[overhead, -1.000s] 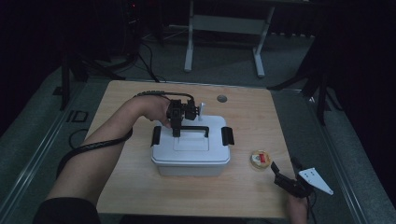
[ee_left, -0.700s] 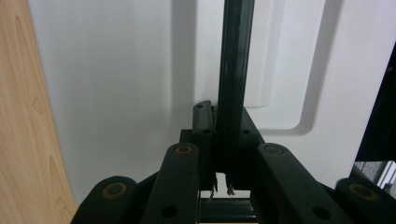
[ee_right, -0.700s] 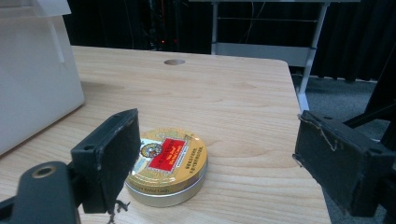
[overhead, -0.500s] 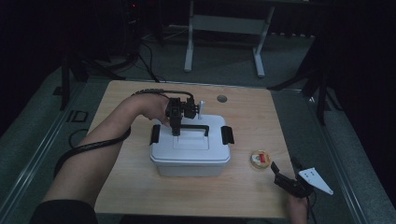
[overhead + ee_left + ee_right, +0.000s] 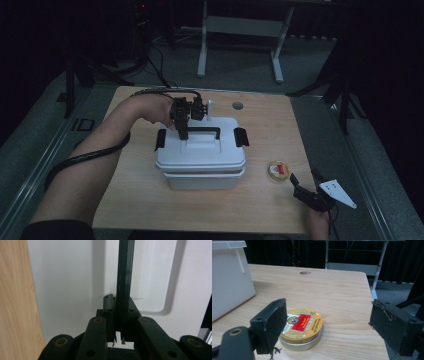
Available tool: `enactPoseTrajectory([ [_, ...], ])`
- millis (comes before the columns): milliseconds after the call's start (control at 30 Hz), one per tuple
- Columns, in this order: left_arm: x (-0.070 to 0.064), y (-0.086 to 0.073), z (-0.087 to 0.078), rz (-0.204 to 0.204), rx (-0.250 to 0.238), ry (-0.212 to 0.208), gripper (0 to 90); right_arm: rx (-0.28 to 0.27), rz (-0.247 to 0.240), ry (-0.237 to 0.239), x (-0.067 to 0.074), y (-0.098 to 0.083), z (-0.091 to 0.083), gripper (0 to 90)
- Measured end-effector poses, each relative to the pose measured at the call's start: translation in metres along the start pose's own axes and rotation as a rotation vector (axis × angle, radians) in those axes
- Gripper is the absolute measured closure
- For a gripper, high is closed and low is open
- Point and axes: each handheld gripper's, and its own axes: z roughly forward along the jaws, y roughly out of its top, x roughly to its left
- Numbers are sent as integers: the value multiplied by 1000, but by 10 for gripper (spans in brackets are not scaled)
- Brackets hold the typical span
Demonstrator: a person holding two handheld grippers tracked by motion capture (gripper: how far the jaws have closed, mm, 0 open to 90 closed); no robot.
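The left gripper (image 5: pixel 183 131) stands over the white storage box (image 5: pixel 201 159) at the middle of the table (image 5: pixel 260 210), its jaws clamped on the black carry handle (image 5: pixel 202 130) that runs across the lid (image 5: pixel 200 150). In the left gripper view the handle bar (image 5: pixel 124 285) passes straight up between the pads, gripped toward its left end rather than at its centre. To do this lift well, I judge the pull should go straight up and slowly (an off-centre hold tends to tip the lid), with the black side latches (image 5: pixel 241 136) watched for catching. Farther right, a small round tin (image 5: pixel 278 170) lies flat on the wood, well apart from the box. The right gripper (image 5: pixel 306 191) waits near the table's front right corner, jaws wide apart, the tin (image 5: pixel 301 325) just ahead of them and untouched.
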Motion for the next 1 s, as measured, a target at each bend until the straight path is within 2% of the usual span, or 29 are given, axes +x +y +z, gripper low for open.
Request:
enactPoseTrajectory([
  [200,0,-17,-7,-26,3,-1,834,1,-3,-2,0,0,0,139],
  [333,-1,-33,-10,-55,-7,-1,834,2,-6,-1,0,0,0,140],
  [700,-2,-97,-13,-160,-2,6,834,11,-15,-8,2,0,1,140],
  [833,-4,-124,-14,-223,-9,5,834,11,-19,-7,2,0,1,141],
  [1000,-6,-154,-12,-278,-17,3,834,2,-15,-11,2,1,0,142],
])
